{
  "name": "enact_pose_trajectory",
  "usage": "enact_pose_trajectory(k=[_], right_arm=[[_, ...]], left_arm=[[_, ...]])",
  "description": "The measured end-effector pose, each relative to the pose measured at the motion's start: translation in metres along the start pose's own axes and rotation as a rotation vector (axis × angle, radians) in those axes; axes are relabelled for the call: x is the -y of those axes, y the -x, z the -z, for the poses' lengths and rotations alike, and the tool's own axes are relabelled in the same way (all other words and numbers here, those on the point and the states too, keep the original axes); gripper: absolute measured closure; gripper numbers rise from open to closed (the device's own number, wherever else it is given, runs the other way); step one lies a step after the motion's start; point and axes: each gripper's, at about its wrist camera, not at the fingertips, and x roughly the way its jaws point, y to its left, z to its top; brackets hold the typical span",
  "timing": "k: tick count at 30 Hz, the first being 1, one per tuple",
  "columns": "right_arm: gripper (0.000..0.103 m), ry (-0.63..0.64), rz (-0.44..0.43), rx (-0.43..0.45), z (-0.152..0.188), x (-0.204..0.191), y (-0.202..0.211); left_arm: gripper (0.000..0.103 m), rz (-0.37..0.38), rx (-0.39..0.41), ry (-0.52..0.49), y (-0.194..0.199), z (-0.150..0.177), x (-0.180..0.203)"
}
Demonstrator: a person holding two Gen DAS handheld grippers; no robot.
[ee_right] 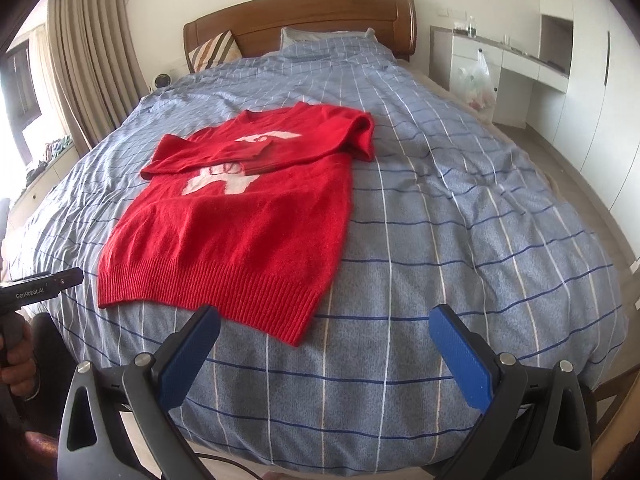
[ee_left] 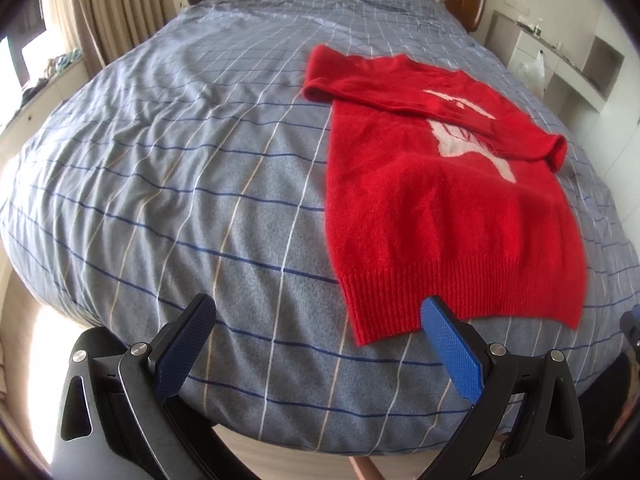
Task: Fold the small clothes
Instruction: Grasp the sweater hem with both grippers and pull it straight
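Observation:
A small red knit sweater (ee_left: 448, 208) with a white motif lies flat on the blue checked bedspread (ee_left: 180, 168), hem toward me, both sleeves folded across the chest. It also shows in the right wrist view (ee_right: 240, 216). My left gripper (ee_left: 316, 312) is open and empty, hovering by the hem's left corner; its right finger (ee_left: 448, 344) overlaps the hem edge in view. My right gripper (ee_right: 324, 324) is open and empty, just off the hem's right corner. The left gripper's body (ee_right: 36, 288) shows at the left edge of the right wrist view.
The bedspread (ee_right: 460, 208) covers the whole bed. A wooden headboard (ee_right: 304, 12) with a striped pillow (ee_right: 214, 50) stands at the far end. Curtains (ee_right: 88, 56) hang at left. A white desk (ee_right: 516, 64) with a plastic bag stands at right.

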Motion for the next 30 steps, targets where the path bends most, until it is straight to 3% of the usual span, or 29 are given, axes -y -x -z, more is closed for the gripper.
enact_pose_trajectory(k=[5,6,8,10,11,12,13,14,17,23,30], right_arm=[[0.001,-0.117,-0.185,-0.076,0.002,0.019,-0.035],[0.005,-0.135,-0.228,-0.099,0.003,0.02,-0.045],[0.018,-0.181,-0.301,-0.146,0.005,0.021,-0.064],[0.032,-0.215,-0.326,-0.19,0.006,0.021,-0.08],[0.035,-0.219,-0.336,-0.192,0.006,0.02,-0.083],[0.049,-0.21,-0.339,-0.184,0.005,0.018,-0.085],[0.084,-0.192,-0.325,-0.178,0.002,0.015,-0.087],[0.1,-0.172,-0.28,-0.182,0.0,0.014,-0.089],[0.099,-0.186,-0.226,-0.198,-0.003,0.021,-0.086],[0.1,-0.167,-0.151,-0.188,0.005,0.032,-0.046],[0.1,-0.13,-0.087,-0.24,0.022,0.024,-0.082]], left_arm=[[0.003,0.032,-0.033,-0.018,-0.029,-0.003,0.011],[0.005,0.038,-0.053,-0.02,-0.037,-0.001,0.013],[0.023,0.058,-0.09,-0.026,-0.049,0.003,0.018],[0.027,0.063,-0.09,-0.027,-0.05,0.006,0.022],[0.037,0.063,-0.082,-0.032,-0.048,0.006,0.023],[0.047,0.074,-0.078,-0.038,-0.046,0.006,0.025],[0.077,0.088,-0.078,-0.039,-0.044,0.005,0.025],[0.1,0.099,-0.08,-0.034,-0.042,0.004,0.024],[0.1,0.129,-0.084,-0.009,-0.032,0.003,0.013],[0.101,0.117,-0.067,-0.011,-0.008,0.013,-0.005],[0.101,0.028,-0.067,-0.061,-0.042,0.019,0.01]])
